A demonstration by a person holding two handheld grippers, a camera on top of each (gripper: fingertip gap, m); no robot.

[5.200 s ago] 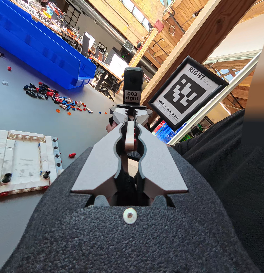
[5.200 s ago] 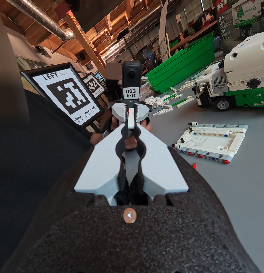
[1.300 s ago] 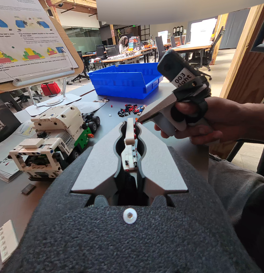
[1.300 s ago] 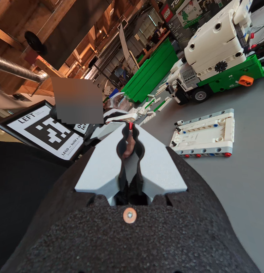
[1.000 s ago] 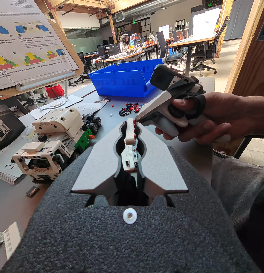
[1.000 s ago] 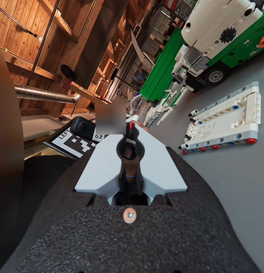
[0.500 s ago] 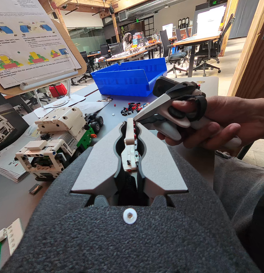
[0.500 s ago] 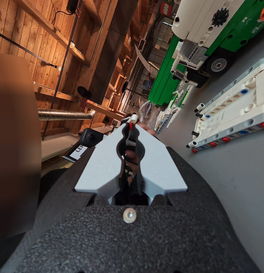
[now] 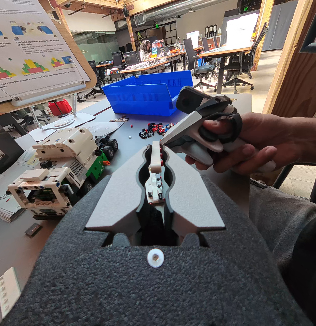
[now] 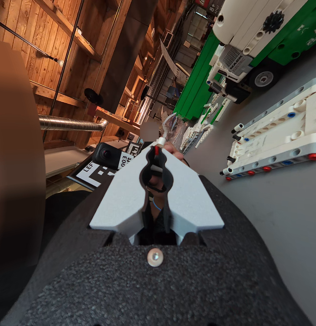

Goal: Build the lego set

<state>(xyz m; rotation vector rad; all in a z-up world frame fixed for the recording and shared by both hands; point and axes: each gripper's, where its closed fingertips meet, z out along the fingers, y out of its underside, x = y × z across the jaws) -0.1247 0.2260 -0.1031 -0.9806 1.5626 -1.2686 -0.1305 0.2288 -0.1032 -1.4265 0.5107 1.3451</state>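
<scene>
My left gripper point(image 9: 155, 148) is shut on a white lego beam assembly point(image 9: 155, 174) with red pins along its right side, held upright above the table. My right gripper point(image 10: 156, 152) is shut on a small red pin point(image 10: 156, 151); in the left wrist view its tip point(image 9: 163, 141) touches the top of that assembly. The white beam end point(image 10: 161, 141) shows just past the pin. A white and green lego truck point(image 9: 65, 165) stands on the grey table at the left. A flat white panel assembly point(image 10: 277, 141) with red and blue pins lies on the table.
A blue bin point(image 9: 146, 95) stands at the back of the table, with a heap of small red, black and blue pins point(image 9: 153, 129) in front of it. An instruction sheet on a stand point(image 9: 33, 49) is at the left. Instruction booklets point(image 9: 5, 210) lie under the truck's front. Loose white pieces point(image 10: 197, 134) lie beside a green box point(image 10: 194, 84). Left and right tips are no more than a few centimetres apart.
Both grippers have stayed together at the top of the white assembly. The right wrist view has shifted slightly, and the red pin now sits against the white beam end.
</scene>
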